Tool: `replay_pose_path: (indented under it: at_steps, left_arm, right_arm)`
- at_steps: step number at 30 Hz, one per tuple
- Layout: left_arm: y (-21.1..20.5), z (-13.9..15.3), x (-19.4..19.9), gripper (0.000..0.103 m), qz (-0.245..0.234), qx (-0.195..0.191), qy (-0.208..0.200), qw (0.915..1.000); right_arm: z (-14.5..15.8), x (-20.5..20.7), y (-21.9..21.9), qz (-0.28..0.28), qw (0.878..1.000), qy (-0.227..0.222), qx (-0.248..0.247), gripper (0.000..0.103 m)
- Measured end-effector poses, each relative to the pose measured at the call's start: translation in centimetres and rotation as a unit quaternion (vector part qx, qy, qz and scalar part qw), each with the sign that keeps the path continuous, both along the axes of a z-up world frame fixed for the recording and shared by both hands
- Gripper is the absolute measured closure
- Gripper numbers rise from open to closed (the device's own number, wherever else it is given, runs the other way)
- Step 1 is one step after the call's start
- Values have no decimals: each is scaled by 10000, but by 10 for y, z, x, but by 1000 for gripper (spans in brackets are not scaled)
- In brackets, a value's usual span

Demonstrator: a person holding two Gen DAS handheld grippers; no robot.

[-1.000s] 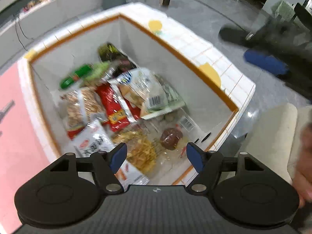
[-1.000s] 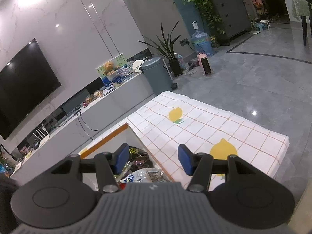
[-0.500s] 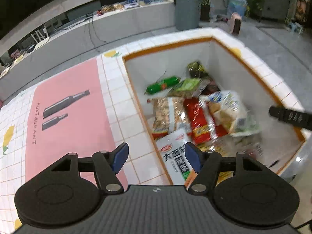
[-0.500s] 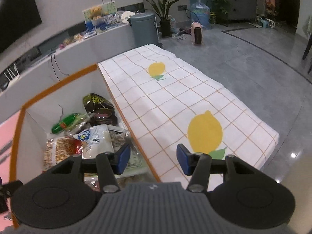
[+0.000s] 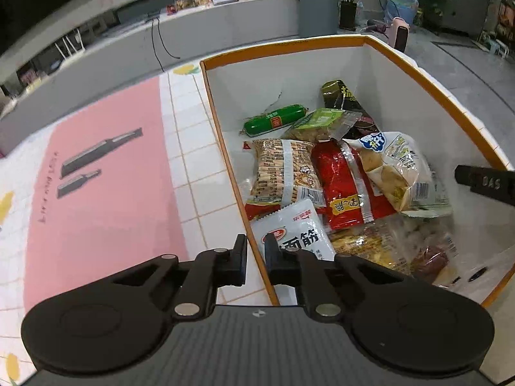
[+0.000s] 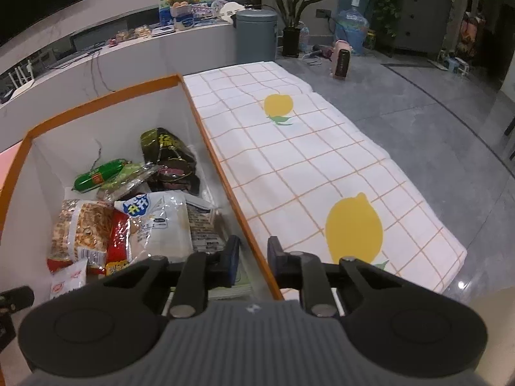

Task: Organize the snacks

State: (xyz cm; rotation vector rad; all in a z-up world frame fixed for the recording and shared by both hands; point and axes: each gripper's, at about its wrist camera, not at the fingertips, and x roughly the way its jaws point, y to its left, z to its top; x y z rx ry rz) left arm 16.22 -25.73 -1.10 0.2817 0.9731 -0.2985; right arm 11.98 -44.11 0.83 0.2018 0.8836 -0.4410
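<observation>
Orange-rimmed box (image 5: 222,119) is getting pinched on both side walls: left gripper (image 5: 256,259) w/ jaws narrow astride the left wall, right gripper (image 6: 252,265) likewise on the right wall. Snacks (image 5: 341,177) are lying piled inside, ahead of both tools. Packing looks done; prob box is getting moved, can't confirm.

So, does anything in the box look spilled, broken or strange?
Nothing is spilled or torn. The snack packets lie in a loose pile inside the box, overlapping at odd angles, and the green sausage sits apart by the back wall. Both grippers, left and right, straddle opposite box walls.
</observation>
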Motion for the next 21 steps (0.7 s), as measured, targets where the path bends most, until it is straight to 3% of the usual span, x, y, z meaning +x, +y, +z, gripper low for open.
replay_pose_path:
  at_steps: [6, 11, 21]
  left_arm:
    - [9, 4, -8, 93, 64, -7, -16, 10000]
    - [21, 6, -19, 94, 144, -103, 109, 9998]
    - [39, 6, -36, 97, 665, -269, 258, 9971]
  right_arm:
    - [-1, -4, 5, 20, 9996, -131, 259, 89]
    - [-2, -3, 21, 214, 9996, -106, 175, 89]
    - [-6, 5, 46, 722, 9962, -220, 435, 89]
